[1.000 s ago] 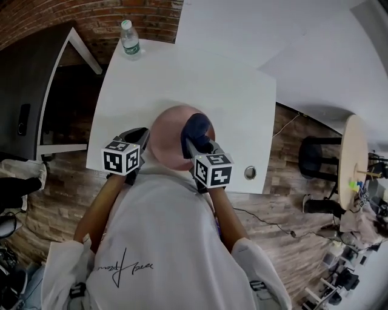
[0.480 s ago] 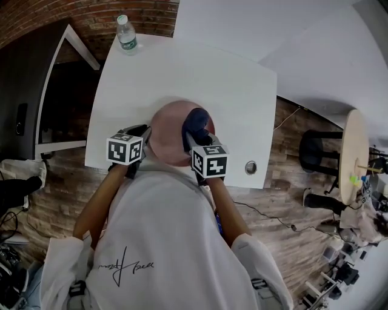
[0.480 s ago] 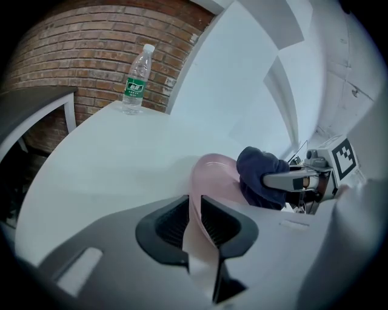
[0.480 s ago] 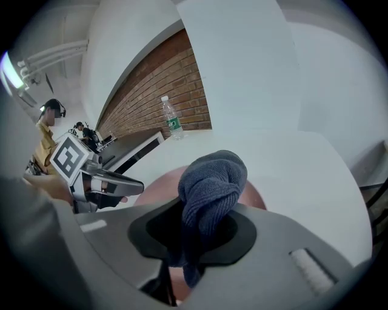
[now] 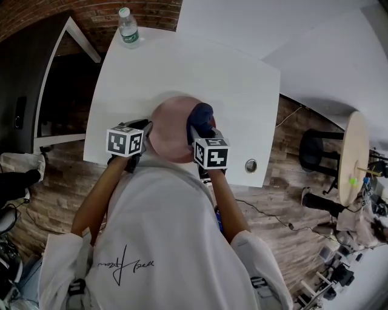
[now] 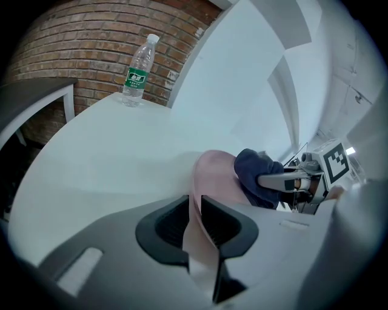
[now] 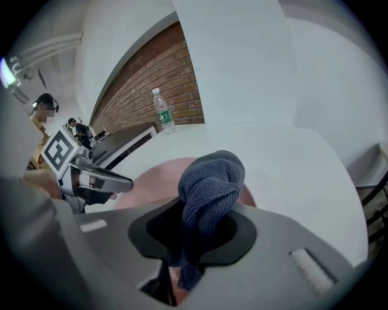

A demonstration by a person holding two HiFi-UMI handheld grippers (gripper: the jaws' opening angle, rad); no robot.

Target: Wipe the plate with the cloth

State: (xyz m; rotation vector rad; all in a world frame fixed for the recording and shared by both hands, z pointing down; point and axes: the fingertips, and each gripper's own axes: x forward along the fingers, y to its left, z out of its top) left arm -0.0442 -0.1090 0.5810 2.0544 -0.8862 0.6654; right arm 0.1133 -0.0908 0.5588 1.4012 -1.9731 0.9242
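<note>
The pink plate [image 5: 171,130] sits over the near edge of the white counter [image 5: 200,66], directly in front of the person and between the two tools. The views do not settle whether it rests on the counter or is raised slightly above it.

- **Cloth:** The dark blue cloth [image 5: 201,113] is bunched into a knot-like wad. It lies against the right part of the plate's face, overlapping the rim there.
- **Left hand-held gripper** [image 5: 145,126]: It is at the plate's left side. Its jaws are closed on the left rim, and the thin pink edge runs up between them.
- **Right hand-held gripper** [image 5: 195,130]: It comes in from the near right with its jaws clamped on the cloth. The wad bulges out beyond the jaws towards the plate.
- **Water bottle:** A clear water bottle [image 5: 128,29] with a green label and white cap stands upright at the far left corner of the counter, well apart from the plate.
- **Surroundings:** A brick wall [image 5: 121,12] rises behind the bottle. A round wooden table [image 5: 354,157] stands on the floor to the far right.
</note>
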